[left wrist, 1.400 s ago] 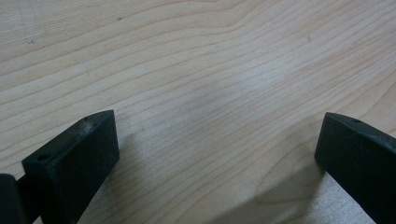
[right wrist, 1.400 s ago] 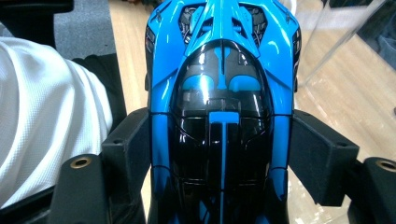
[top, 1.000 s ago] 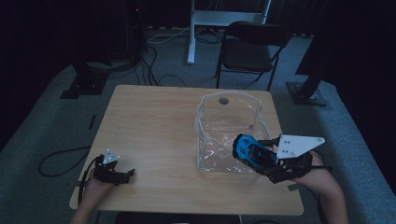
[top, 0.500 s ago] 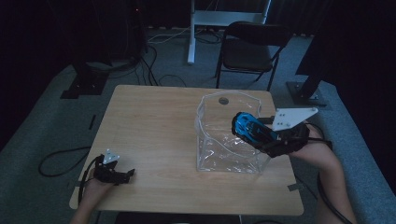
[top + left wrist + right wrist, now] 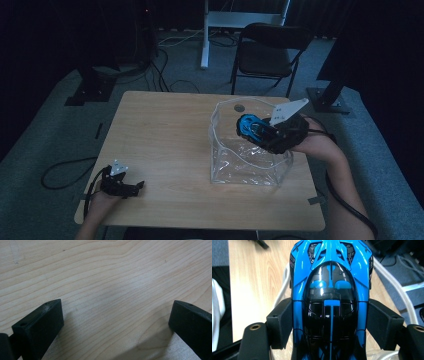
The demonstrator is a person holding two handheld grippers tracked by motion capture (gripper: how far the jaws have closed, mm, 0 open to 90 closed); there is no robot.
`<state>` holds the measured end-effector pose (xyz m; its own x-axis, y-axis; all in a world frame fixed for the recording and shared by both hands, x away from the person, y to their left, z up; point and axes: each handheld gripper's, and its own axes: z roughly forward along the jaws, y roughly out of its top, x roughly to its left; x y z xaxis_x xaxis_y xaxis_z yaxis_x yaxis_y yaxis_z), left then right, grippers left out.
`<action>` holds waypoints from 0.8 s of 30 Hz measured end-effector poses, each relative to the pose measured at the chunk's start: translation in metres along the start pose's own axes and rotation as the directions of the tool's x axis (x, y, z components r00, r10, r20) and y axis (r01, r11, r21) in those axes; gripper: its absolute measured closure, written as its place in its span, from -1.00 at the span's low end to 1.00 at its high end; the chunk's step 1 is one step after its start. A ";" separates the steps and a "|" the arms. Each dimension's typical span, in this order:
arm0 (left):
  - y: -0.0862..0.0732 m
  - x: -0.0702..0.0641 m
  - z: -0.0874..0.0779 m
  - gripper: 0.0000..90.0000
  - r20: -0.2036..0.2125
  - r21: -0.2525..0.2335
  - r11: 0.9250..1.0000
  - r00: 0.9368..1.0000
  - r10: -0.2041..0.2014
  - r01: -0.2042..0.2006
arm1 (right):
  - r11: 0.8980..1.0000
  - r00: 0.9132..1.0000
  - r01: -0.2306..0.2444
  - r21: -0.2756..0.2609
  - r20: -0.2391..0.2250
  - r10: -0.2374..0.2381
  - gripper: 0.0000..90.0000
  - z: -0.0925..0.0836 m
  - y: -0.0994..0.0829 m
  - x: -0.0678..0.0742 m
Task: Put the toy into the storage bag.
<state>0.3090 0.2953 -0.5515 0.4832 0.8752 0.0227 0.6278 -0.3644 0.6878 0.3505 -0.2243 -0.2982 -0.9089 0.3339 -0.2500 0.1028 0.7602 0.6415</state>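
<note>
The right tongs (image 5: 257,131) are clenched on a blue toy car (image 5: 330,290), holding it over the open top of a clear plastic box (image 5: 240,172) on the wooden worktop (image 5: 160,135). The left tongs (image 5: 134,187) rest released and empty near the worktop's front left corner. The car seems about to go in or come out; either way the next move must clear the thin rim.

Wooden table (image 5: 165,145), light grain. Black folding chair (image 5: 267,55) beyond it. Cables (image 5: 170,65) on grey carpet.
</note>
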 end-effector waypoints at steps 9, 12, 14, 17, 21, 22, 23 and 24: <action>0.000 0.000 0.000 -0.99 0.000 0.000 1.000 1.000 0.000 0.000 | 0.998 1.000 -0.009 0.057 -0.019 0.010 -0.39 0.020 -0.005 -0.008; 0.000 0.000 0.000 -0.99 0.000 0.000 1.000 1.000 0.000 0.000 | 0.996 0.999 -0.016 0.091 -0.030 0.019 -0.39 0.031 -0.008 -0.012; 0.000 0.000 0.000 -0.99 0.000 0.000 1.000 1.000 0.001 -0.001 | 0.995 0.999 -0.018 0.103 -0.034 0.021 -0.39 0.034 -0.008 -0.012; 0.000 0.000 0.000 -0.99 0.000 -0.001 1.000 1.000 0.000 0.000 | 0.990 0.999 -0.012 0.138 -0.035 0.017 -0.39 0.042 -0.009 -0.014; 0.000 0.000 0.000 -0.99 0.000 -0.001 1.000 1.000 0.000 0.000 | 0.984 0.999 -0.008 0.178 -0.036 0.014 -0.39 0.052 -0.010 -0.016; 0.000 0.000 0.000 -0.99 0.000 -0.001 1.000 1.000 0.000 0.000 | 0.983 0.999 -0.002 0.185 -0.040 0.010 -0.39 0.054 -0.010 -0.016; 0.000 0.000 0.000 -0.99 0.000 -0.001 1.000 1.000 0.000 0.000 | 0.979 0.999 0.000 0.204 -0.048 0.010 -0.39 0.058 -0.010 -0.016; 0.000 0.000 0.000 -0.99 0.000 0.000 1.000 1.000 0.000 0.000 | 0.977 0.999 0.000 0.212 -0.047 0.010 -0.39 0.059 -0.010 -0.016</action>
<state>0.3090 0.2953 -0.5516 0.4832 0.8752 0.0233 0.6275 -0.3647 0.6879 0.3876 -0.2038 -0.3437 -0.9259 0.3147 -0.2090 0.1858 0.8610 0.4734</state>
